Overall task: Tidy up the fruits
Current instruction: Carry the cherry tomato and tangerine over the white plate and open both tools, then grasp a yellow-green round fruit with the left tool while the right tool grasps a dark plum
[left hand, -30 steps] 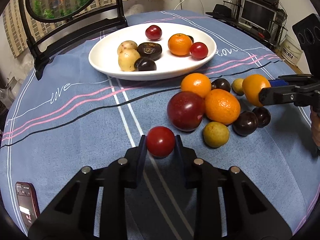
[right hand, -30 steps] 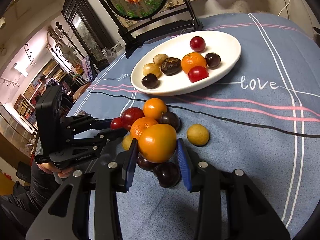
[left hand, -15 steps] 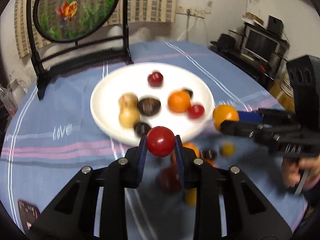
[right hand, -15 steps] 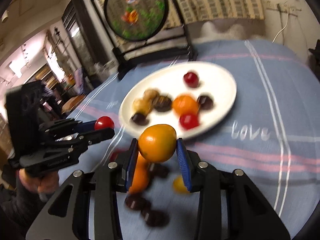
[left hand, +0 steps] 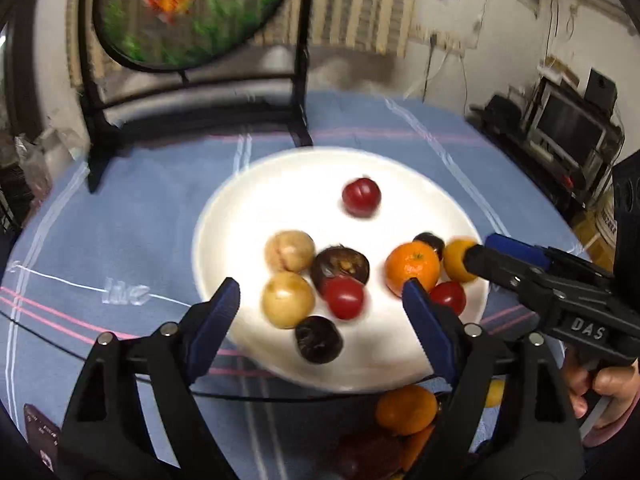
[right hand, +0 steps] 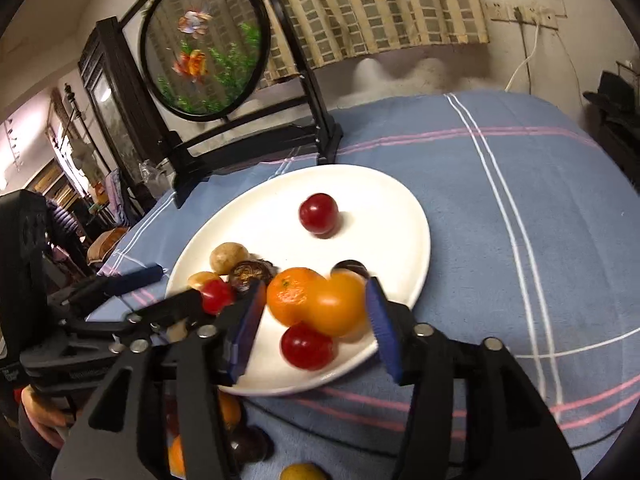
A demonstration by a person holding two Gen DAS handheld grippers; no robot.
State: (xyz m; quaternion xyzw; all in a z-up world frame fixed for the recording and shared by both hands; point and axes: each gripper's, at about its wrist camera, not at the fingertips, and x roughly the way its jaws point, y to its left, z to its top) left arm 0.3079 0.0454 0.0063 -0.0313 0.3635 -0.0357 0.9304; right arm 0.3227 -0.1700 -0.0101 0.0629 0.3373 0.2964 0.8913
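A white plate on the blue cloth holds several fruits. My left gripper is open above the plate's near edge; a small red fruit lies on the plate between its fingers. My right gripper is open over the plate's right side, and the orange fruit sits between its pads next to a mandarin. In the left wrist view the right gripper reaches in from the right with that orange fruit at its tips.
A round fish picture in a black stand stands behind the plate. More loose fruits lie on the cloth in front of the plate. A dark phone lies at the near left.
Both grippers moved forward over the plate and opened. The red fruit and the orange fruit now rest on the plate.
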